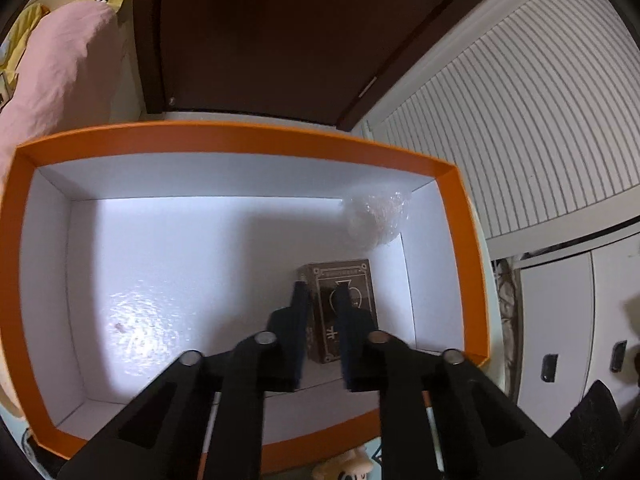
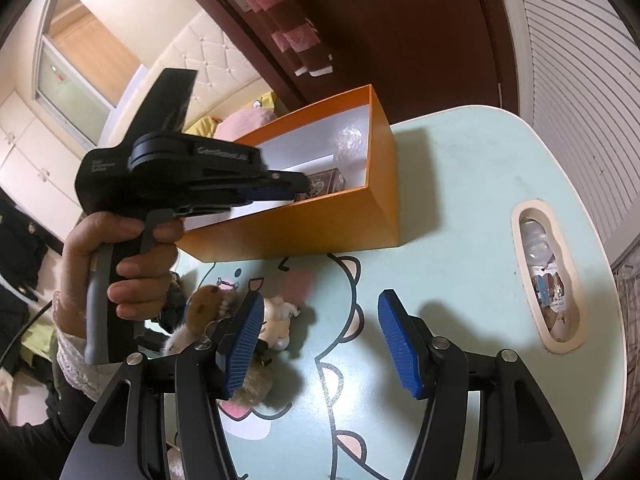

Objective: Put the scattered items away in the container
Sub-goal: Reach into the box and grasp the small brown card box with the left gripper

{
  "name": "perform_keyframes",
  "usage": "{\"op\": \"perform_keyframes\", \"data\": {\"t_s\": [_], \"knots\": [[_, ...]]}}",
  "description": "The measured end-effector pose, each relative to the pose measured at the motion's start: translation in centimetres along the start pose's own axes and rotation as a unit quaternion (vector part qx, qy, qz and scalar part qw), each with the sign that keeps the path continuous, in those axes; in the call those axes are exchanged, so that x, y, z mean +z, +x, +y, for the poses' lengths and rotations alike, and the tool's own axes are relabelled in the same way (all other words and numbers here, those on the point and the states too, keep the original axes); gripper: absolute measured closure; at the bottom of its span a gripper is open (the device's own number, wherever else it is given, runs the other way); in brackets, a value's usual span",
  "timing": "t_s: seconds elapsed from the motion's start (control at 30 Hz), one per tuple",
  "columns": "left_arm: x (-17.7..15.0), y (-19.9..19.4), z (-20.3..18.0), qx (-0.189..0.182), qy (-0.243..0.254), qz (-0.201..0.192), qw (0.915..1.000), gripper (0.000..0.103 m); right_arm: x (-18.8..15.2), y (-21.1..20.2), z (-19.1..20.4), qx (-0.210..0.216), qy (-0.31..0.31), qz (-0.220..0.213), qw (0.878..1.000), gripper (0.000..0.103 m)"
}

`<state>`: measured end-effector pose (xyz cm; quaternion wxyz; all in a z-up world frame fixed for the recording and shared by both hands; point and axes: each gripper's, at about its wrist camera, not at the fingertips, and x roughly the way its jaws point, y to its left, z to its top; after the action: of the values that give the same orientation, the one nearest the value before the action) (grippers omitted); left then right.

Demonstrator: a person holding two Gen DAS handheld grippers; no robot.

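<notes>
hidden: card box (image 1: 340, 312) partly behind left gripper (image 1: 320, 292), jaws narrow around it
right gripper (image 2: 320, 334): wide, empty
around: plush toys (image 2: 248, 320) near orange box (image 2: 304, 220)

Box inside: the orange box (image 1: 248, 136) has lots of bare white floor on its left side.
Box right side: a brown card pack (image 1: 340, 280) and a plastic-wrapped ball (image 1: 376, 216) fill that part.
Table front: plush toys (image 2: 208, 300) lie near the left; the right is bare.
</notes>
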<state>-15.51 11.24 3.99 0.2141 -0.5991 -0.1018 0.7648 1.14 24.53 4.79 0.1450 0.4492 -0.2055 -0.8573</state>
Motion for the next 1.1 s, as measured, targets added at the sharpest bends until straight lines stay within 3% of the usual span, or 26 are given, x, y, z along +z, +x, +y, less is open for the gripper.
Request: {"op": "perform_keyframes", "data": {"t_s": [0.27, 0.57, 0.73, 0.83, 0.87, 0.97, 1.1], "knots": [[0.1, -3.6, 1.6, -0.045, -0.004, -0.051, 0.9977, 0.098, 0.1, 0.1, 0.6, -0.001, -0.005, 0.004, 1.0, 0.044], [-2.5, -9.3, 3.3, -0.094, -0.002, -0.1, 0.9906, 0.098, 0.4, -0.1, 1.2, -0.004, -0.013, 0.002, 1.0, 0.044], [-3.9, -11.1, 4.4, -0.095, 0.001, -0.114, 0.989, 0.098, 1.0, 0.0, 1.8, -0.007, -0.021, 0.001, 1.0, 0.044], [-3.3, -9.6, 4.0, -0.083, 0.01, -0.076, 0.9937, 0.092, 1.7, 0.1, 2.2, -0.005, -0.025, 0.001, 1.0, 0.044], [-3.0, -9.0, 3.7, -0.073, 0.007, -0.065, 0.9952, 0.082, 1.9, 0.2, 2.3, -0.001, -0.024, 0.001, 1.0, 0.044], [-1.3, -6.2, 2.3, -0.046, 0.011, -0.029, 0.9984, 0.065, 2.1, 0.1, 2.7, 0.01, -0.026, -0.003, 1.0, 0.044], [0.1, -2.4, -1.4, 0.01, 0.049, 0.0, 0.9988, 0.058, 1.6, 0.2, 2.7, 0.02, -0.02, 0.0, 1.0, 0.044]]}}
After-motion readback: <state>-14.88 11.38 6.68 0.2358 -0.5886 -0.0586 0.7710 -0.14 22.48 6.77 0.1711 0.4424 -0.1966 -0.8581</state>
